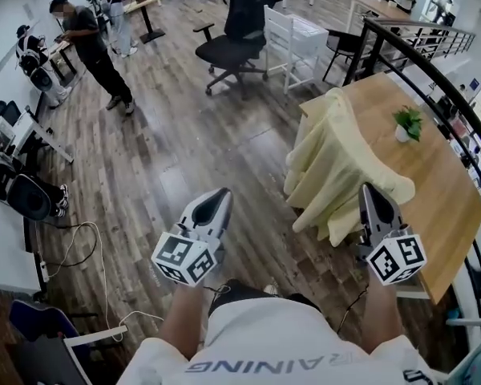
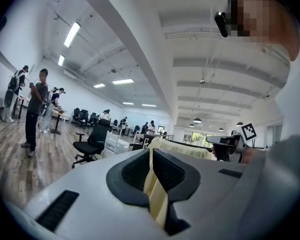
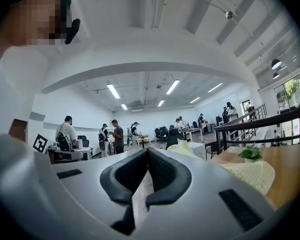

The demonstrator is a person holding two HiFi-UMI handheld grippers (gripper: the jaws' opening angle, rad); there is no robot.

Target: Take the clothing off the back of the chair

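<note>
In the head view a person (image 1: 88,50) stands on the wood floor (image 1: 184,159) at about ten o'clock, well apart from everything near the camera. The left gripper (image 1: 218,196) sits at about seven o'clock over bare floor and points up the picture. Its own view shows the tongs clenched together. A thin sliver of pale yellow shows in the slit between them, but the head view shows nothing hanging from its tips and the cloth well off to its right. At twelve o'clock a black office chair (image 1: 239,34) stands far back, and a white chair (image 1: 293,42) stands just beside it at one o'clock. The pale yellow clothing (image 1: 337,163) hangs at about three o'clock. It is draped over the near left corner of the wooden table (image 1: 433,191) and falls in folds toward the floor. Whether a chair back stands under it cannot be made out. A small potted plant (image 1: 407,123) stands on the table top to the right of the cloth. The right gripper (image 1: 370,189) is at about four o'clock, its tips crossing the lower edge of the clothing in the picture. Whether it touches the cloth cannot be told. Its tongs are clenched together on nothing, with only floor seen through the slit in its own view and the clothing lying off to its right.
</note>
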